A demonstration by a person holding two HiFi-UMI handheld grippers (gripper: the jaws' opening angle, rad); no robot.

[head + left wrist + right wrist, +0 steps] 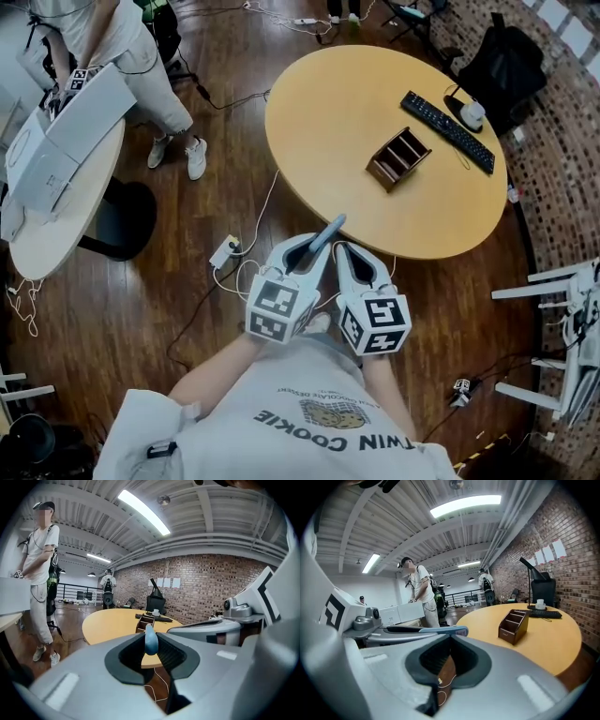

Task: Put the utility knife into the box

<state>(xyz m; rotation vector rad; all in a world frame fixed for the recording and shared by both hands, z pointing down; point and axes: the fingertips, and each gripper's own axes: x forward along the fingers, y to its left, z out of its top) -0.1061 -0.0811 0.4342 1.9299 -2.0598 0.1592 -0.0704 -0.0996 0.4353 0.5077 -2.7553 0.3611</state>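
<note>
Leftmost, another person (141, 66) stands by a pale tabletop (47, 246), well apart from the work. A power strip (225, 251) with trailing cables lies on the wooden floor (141, 309) just left of the grippers. Next, the left tongs (305, 255) are clenched on the utility knife (325, 233), held over the floor close to the holder's body. In the head view its long axis runs from lower left to upper right, the free end pointing forward at the near rim of the round tabletop (319, 103). From the left gripper view the knife shows end-on between the jaws, roughly in line with the box beyond. Just beside it, the right tongs (345, 255) are closed together with nothing in them. Farther right the box (398, 157), a brown wooden caddy with open slots, sits on the round tabletop, with bare yellow surface between it and the near rim. Behind it, near the far-right rim, lie a black keyboard (448, 131) and a small white object (472, 114). A black backpack (511, 61) rests on the floor beyond.
</note>
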